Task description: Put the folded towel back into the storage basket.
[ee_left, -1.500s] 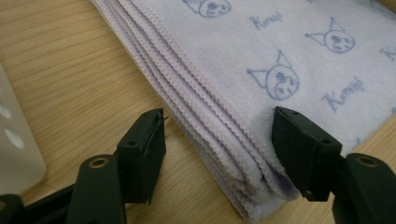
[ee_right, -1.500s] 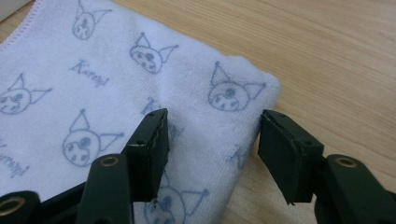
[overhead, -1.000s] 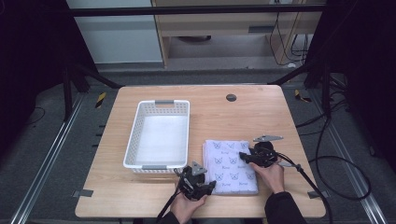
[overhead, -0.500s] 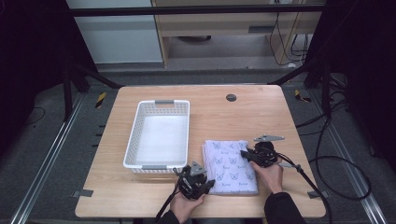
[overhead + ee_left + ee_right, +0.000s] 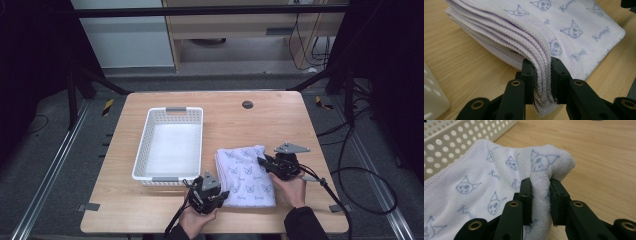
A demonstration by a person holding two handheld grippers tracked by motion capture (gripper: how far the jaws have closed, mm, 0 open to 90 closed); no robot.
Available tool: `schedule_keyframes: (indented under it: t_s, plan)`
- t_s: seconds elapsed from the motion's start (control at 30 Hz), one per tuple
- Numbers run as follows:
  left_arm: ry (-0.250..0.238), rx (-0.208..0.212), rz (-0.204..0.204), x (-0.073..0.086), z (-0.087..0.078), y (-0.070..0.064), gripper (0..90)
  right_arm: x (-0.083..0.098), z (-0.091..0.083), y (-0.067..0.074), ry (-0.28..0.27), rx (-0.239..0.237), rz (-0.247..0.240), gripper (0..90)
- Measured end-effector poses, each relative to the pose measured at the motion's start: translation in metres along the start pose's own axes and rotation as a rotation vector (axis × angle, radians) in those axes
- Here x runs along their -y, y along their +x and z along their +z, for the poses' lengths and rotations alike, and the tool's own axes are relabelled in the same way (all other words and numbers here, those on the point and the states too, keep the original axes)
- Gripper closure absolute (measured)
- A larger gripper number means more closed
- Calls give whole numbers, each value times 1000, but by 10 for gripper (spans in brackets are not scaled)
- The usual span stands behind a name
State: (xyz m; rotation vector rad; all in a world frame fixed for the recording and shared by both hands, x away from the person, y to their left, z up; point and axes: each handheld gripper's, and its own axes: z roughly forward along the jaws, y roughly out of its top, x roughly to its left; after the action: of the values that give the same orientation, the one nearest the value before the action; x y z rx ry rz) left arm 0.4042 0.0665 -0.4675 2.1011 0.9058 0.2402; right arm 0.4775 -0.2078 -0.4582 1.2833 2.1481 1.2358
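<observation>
From above, a folded towel [image 5: 246, 175] lies on the wooden tabletop [image 5: 280, 125] beside a white perforated basket [image 5: 170, 145].

The left gripper [image 5: 541, 75] has its jaws pinched on the towel's stacked, stitched edges.

The right gripper [image 5: 540, 195] clamps a soft folded corner.

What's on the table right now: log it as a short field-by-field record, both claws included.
surface: wooden table
towel: folded white towel with a lilac cartoon print, lying flat right of the basket
basket: white perforated basket, nothing in it, on the table's left half
left claw: left claw shut on the towel's stacked near-left corner
right claw: right claw shut on the towel's far-right folded corner, pinching up a ridge
table hole: dark round grommet near the far edge
</observation>
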Motion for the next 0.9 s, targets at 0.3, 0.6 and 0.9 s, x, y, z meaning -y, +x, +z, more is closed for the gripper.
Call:
schedule_keyframes:
  t_s: [0.3,0.6,0.9]
  plan:
    - [-21,6,12,-7,-11,-2,742,-5,-16,4,-44,0,-22,742]
    - [-41,2,18,-13,-19,-4,743,-10,-22,7,-67,7,-30,744]
    - [-82,5,14,-22,-32,-2,743,-18,-31,9,-114,8,-31,745]
